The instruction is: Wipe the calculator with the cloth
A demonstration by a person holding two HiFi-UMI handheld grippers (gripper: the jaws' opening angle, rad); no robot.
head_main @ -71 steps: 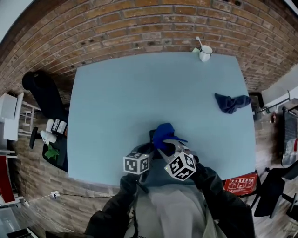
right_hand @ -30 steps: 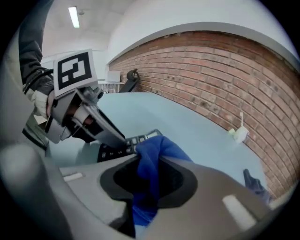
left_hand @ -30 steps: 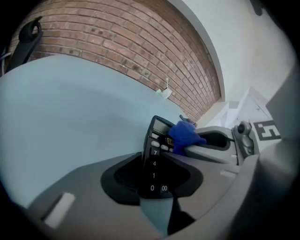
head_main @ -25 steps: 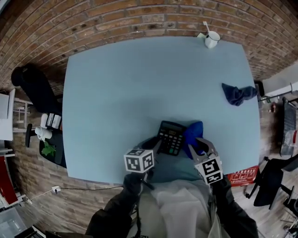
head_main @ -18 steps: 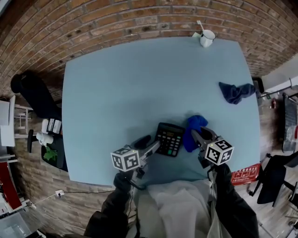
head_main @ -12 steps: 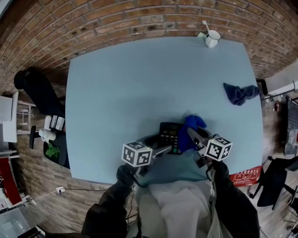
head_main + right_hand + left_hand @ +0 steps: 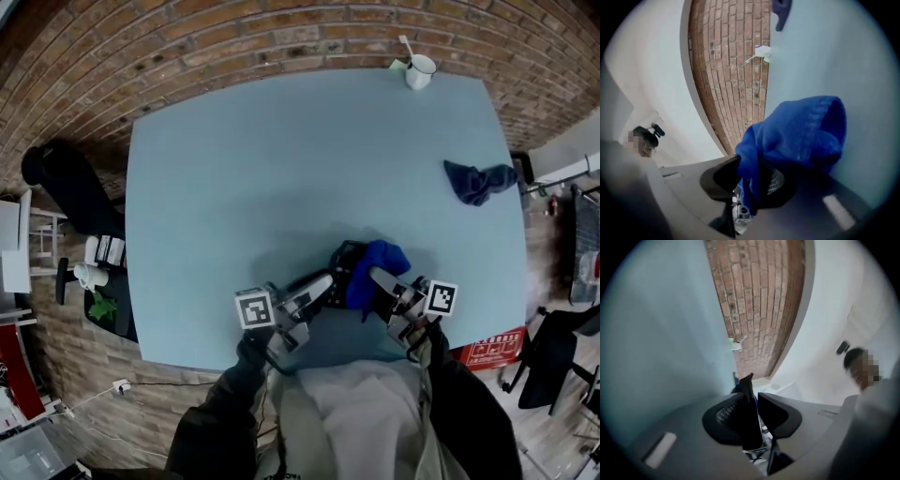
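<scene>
Brick wall (image 7: 234,47): runs along the far side of the table, across the whole head view.
Table (image 7: 234,187): pale blue top, bare over most of its surface. All work is at the near edge, right in front of me.
Sleeves (image 7: 225,422): dark, one to each claw, meeting at the bottom of the head view.
Left claw (image 7: 751,406): my jaws have just been closing and now pinch a thin black slab seen edge-on. That slab is the calculator. The claw lies roughly level, pointing right toward the other claw.
Right claw (image 7: 750,176): clamped on the blue cloth. The fabric fills the gap between my pads and bunches out well beyond the tips.
Blue cloth (image 7: 377,260): bright blue, crumpled into a lump, lying against the right side of the calculator.
Calculator (image 7: 343,265): near the table's front edge, between the two claws, held by its left side and partly covered by the blue cloth. I cannot tell whether it touches the table.
Dark blue cloth (image 7: 476,180): a second one, crumpled at the table's right edge, well apart from the work.
Mug (image 7: 418,71): white, upright at the far right corner, with a pale handle sticking out of it.
</scene>
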